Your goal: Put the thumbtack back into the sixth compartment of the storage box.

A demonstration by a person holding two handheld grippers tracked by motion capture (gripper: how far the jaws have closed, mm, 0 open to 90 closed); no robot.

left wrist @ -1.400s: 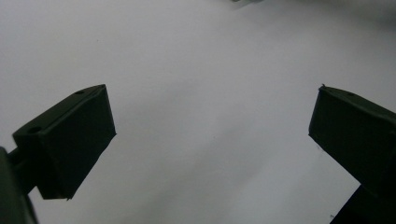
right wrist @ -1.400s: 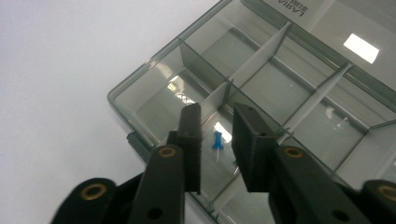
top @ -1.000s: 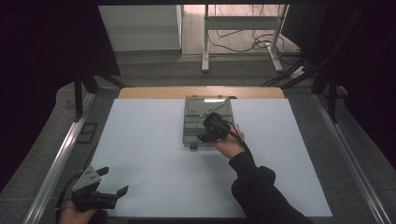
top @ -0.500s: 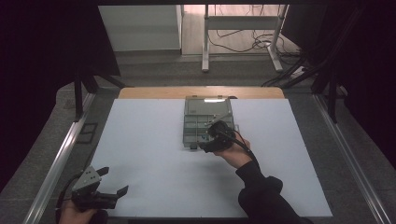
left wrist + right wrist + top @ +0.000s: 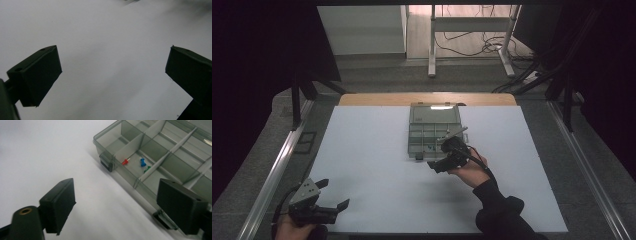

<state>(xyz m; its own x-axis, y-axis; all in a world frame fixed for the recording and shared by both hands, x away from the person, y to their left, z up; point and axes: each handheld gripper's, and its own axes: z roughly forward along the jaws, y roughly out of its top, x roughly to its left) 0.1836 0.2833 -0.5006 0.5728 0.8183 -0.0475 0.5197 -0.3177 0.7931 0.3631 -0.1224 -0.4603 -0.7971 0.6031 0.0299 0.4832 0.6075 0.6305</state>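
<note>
Dim room, cables on the floor beyond a white worktop [image 5: 377,150].

High view: a grey compartment box [image 5: 432,131], lid open, sits at the far middle of the worktop. The right tongs [image 5: 437,161] hang just at its near edge, off the box and over bare white. The left tongs [image 5: 333,194] rest at the near left corner, well apart from the box.

Left gripper view: left tongs [image 5: 111,72] spread wide over plain worktop, nothing between them.

Right gripper view: right tongs [image 5: 116,203] have just been opening and stand wide apart, empty. Beyond them, one near compartment of the box [image 5: 106,135] holds a red pushpin [image 5: 125,161], a blue pushpin [image 5: 142,162] and a green pushpin [image 5: 147,169]; the neighbouring compartments in sight look empty.

Judgement: three pins are sorted in. No loose pins are in sight on the worktop, so the placing seems done or nearly so; the lid is not yet closed.
</note>
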